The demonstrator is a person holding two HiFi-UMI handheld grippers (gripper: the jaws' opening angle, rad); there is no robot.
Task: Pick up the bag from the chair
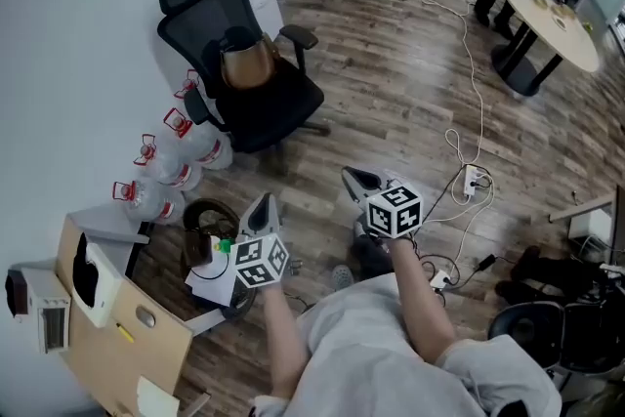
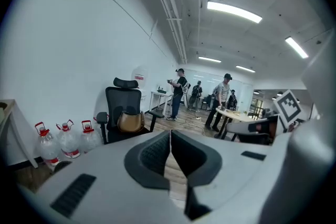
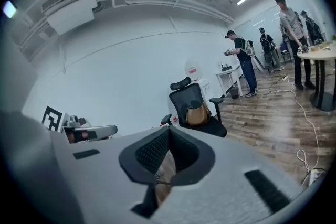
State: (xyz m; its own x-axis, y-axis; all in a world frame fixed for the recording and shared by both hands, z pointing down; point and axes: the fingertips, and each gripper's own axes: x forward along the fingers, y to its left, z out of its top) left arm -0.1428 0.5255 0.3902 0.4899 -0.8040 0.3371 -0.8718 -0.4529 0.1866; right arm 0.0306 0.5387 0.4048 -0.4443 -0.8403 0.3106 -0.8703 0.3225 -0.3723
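Both empty, jaws together, my left hand-held gripper [image 1: 262, 208] and right hand-held gripper [image 1: 359, 181] face a tan leather bag [image 1: 246, 62] well ahead on a black office chair [image 1: 283, 107], left seemingly nearer.

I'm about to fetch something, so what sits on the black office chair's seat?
A glossy brown handbag stands upright on the seat of the black office chair, against its backrest. The seat patch beneath it is hidden.

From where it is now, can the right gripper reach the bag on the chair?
Probably not yet: the right gripper is shut and far from the bag; only floor lies between.
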